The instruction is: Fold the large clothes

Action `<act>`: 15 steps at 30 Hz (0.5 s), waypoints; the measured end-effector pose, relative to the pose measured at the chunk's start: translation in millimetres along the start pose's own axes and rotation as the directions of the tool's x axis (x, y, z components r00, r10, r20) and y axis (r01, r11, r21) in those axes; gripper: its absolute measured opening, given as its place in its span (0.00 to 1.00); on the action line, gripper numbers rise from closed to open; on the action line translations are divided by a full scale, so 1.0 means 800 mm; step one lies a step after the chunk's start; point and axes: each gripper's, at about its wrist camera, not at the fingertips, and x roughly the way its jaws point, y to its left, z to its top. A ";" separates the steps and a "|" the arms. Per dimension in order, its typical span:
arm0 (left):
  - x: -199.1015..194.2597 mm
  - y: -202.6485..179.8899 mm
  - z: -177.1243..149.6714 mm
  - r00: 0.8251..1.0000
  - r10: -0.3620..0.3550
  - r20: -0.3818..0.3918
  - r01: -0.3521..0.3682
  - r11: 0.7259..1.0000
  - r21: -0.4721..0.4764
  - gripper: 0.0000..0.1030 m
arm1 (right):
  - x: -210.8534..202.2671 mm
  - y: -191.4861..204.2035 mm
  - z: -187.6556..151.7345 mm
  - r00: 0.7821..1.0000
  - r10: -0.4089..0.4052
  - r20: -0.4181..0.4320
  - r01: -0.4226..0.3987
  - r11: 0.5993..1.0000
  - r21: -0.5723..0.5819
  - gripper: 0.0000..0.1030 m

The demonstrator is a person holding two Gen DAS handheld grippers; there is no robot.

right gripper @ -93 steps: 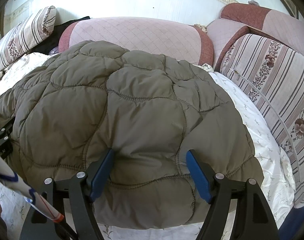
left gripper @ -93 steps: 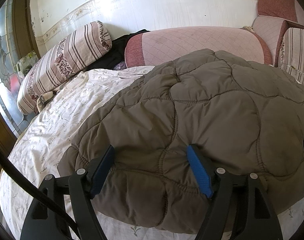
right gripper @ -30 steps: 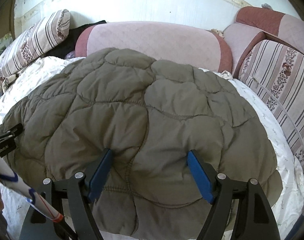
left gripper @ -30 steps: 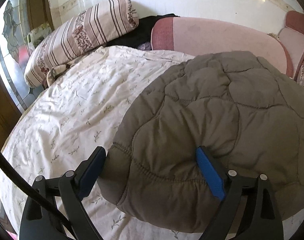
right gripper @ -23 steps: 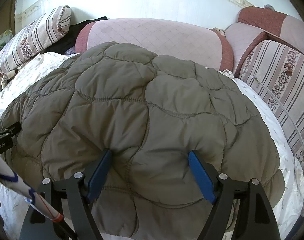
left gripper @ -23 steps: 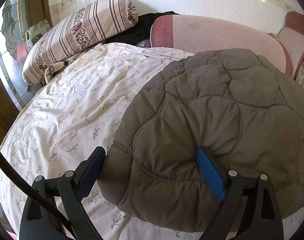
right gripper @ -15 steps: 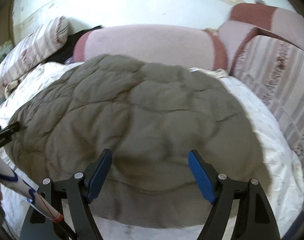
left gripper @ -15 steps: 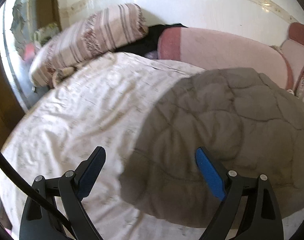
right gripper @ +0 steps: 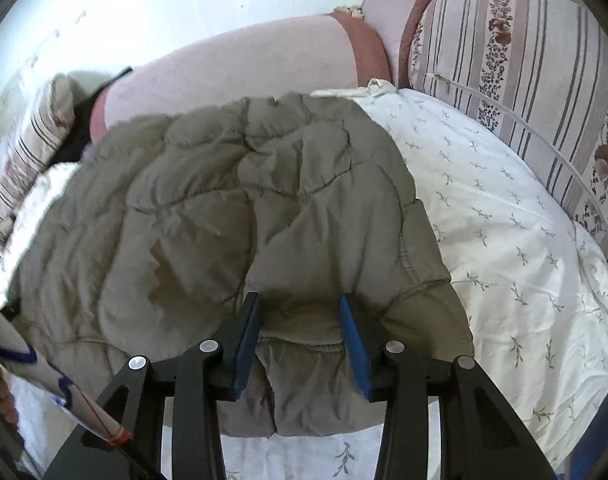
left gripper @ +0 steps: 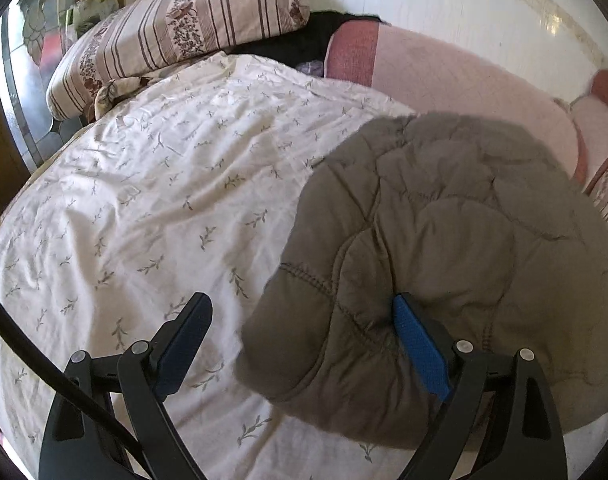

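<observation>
Vs a sec ago: right gripper [right gripper: 300, 316] had its fingers spread wide over the quilted jacket [right gripper: 240, 216]; now they're much narrower and closing, w/ a bunched fold of the near hem between the blue pads, fabric puckered up there. Can't tell if the pads truly press it yet. The right view has also rolled, so the bed [right gripper: 515, 216] tilts & more bare sheet shows on that side. Left gripper [left gripper: 300, 336] is as wide as before, holding nothing; it has slid sideways, so the jacket's corner, which filled the gap between its fingers, now reaches only the right-hand pad, w/ the other finger over bare sheet. Far more floral sheet shows in the left view than before.

Jacket: olive-brown, puffy, large irregular quilted panels w/ visible stitch lines, thick rolled hem. Lies spread on the bed's white sprigged sheet, far edge near the pink bolster [right gripper: 240, 64]. Surface more creased around the right gripper than a sec ago. Striped pillow [left gripper: 176, 28] at the bed's far left corner, well apart from the jacket.
</observation>
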 end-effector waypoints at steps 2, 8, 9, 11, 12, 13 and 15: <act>-0.013 0.020 0.005 0.999 -0.044 0.007 0.045 0.998 -0.046 0.88 | -0.020 -0.014 -0.001 0.999 0.034 0.029 -0.035 0.998 0.044 0.43; -0.003 0.082 0.002 0.984 -0.167 -0.063 0.148 0.960 -0.236 0.88 | -0.056 -0.073 -0.014 0.996 -0.043 0.076 0.030 0.986 0.162 0.87; 0.005 0.087 0.000 0.973 -0.218 -0.077 0.189 0.942 -0.278 0.88 | -0.054 -0.080 -0.016 0.997 -0.043 0.061 0.032 0.983 0.180 0.87; 0.016 0.093 -0.004 0.958 -0.275 -0.084 0.231 0.909 -0.347 0.88 | -0.045 -0.101 -0.021 0.999 -0.021 0.024 0.015 0.969 0.247 0.87; 0.020 0.094 -0.006 0.950 -0.301 -0.079 0.251 0.892 -0.375 0.88 | -0.038 -0.111 -0.024 1.000 0.019 0.000 -0.018 0.956 0.293 0.87; 0.028 0.094 -0.007 0.933 -0.352 -0.078 0.292 0.865 -0.408 0.88 | -0.031 -0.119 -0.026 0.998 0.065 -0.017 -0.056 0.941 0.333 0.87; 0.043 0.086 -0.012 0.895 -0.435 -0.098 0.350 0.822 -0.450 0.88 | -0.017 -0.134 -0.036 0.982 0.189 -0.025 -0.160 0.890 0.427 0.87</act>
